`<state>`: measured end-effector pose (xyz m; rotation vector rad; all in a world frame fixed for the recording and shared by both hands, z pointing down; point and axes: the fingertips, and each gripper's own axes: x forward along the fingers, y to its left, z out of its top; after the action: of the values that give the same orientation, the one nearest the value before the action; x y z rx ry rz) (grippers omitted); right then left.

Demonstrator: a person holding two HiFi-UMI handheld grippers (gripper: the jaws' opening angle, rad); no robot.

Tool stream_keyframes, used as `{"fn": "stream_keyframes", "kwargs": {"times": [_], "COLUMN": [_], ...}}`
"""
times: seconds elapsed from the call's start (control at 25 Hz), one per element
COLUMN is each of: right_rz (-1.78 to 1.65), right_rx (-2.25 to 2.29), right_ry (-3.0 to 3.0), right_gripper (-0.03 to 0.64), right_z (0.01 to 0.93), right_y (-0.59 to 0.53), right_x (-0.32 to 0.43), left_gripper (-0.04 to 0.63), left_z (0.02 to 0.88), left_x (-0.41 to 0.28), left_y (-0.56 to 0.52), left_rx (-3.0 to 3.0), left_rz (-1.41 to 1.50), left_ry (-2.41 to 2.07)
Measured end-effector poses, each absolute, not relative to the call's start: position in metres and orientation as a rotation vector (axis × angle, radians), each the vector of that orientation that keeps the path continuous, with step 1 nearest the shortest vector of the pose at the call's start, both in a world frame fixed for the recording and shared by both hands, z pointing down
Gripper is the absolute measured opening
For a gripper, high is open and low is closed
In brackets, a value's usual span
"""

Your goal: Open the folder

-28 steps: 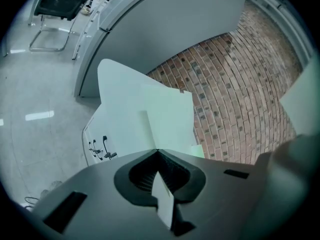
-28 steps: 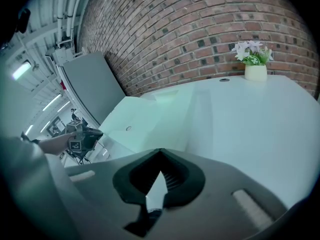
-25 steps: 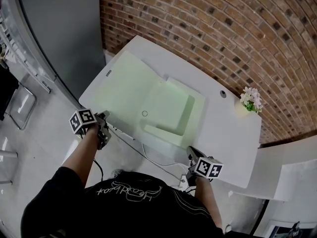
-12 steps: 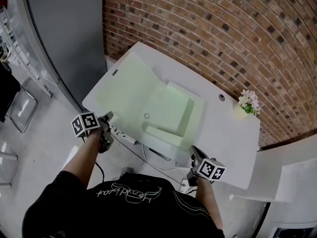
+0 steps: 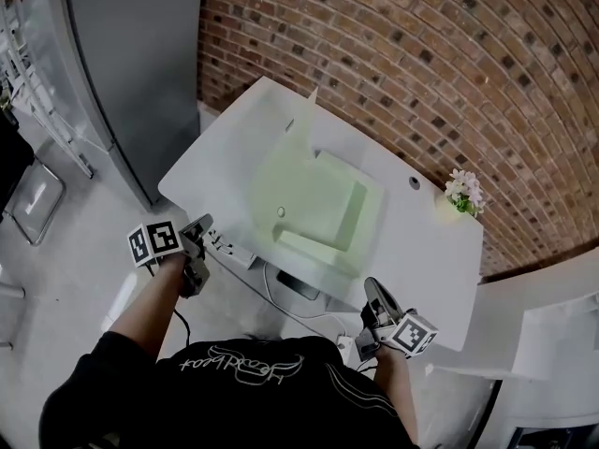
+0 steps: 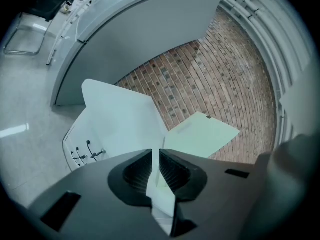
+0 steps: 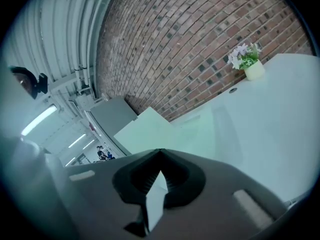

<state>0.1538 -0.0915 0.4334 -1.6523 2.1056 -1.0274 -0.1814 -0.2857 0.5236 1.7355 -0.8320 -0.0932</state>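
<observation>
- Pale green folder (image 5: pixel 318 204) lies on the white tabletop (image 5: pixel 426 251), ahead of both pairs of fingers and well apart from them. It is off to the right of the left pair and to the left of the right pair.
- Its cover (image 5: pixel 281 152), on the side nearer the left fingers, stands tilted up off the tabletop, while the pocketed half lies flat.
- Left gripper (image 6: pixel 156 153): the fingers have just been opening and stand a narrow slit apart, with nothing between them.
- Right gripper (image 7: pixel 159 152): the fingers meet tip to tip and hold nothing.
- Both grippers are held off the tabletop's near edge.
- Far beyond the right fingers, a small pot of flowers (image 5: pixel 465 193) stands by the brick wall (image 5: pixel 421 64).
</observation>
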Motion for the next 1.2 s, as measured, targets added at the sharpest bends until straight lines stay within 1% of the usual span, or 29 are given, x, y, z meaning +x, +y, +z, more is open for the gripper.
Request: {"fn": "stream_keyframes", "kwargs": {"times": [0.2,0.44,0.68,0.88,1.04,1.2], "right_rz": [-0.944,-0.872,-0.766,-0.682,-0.654,-0.636], "right_rx": [-1.627,-1.586,-1.530,-1.435,-1.371,-1.364], "right_ry": [2.173,2.325,2.465,2.472,2.457,2.449], "right_gripper": [0.003,0.003,0.003,0.003,0.003,0.003], "right_z": [0.412,0.402,0.369,0.326,0.302,0.299], "right_y": [-0.070,-0.030,0.021,0.068,0.103,0.135], "right_x": [0.134,0.118,0.071,0.040,0.019,0.000], "left_gripper": [0.021,0.021,0.021,0.021,0.021,0.020], "left_z": [0.510,0.447,0.392,0.342,0.309,0.301], "left_x": [-0.174,-0.137,-0.105,-0.082,-0.080,-0.084], "left_y": [-0.255,-0.196,-0.108,-0.032,0.024,0.063], "left_rx": [1.807,2.129,2.465,2.648,2.711,2.773], "left_rz": [-0.075,-0.006,0.148,0.184,0.162,0.205], "left_ry": [-0.705,-0.440,-0.193,0.012,0.130,0.107]}}
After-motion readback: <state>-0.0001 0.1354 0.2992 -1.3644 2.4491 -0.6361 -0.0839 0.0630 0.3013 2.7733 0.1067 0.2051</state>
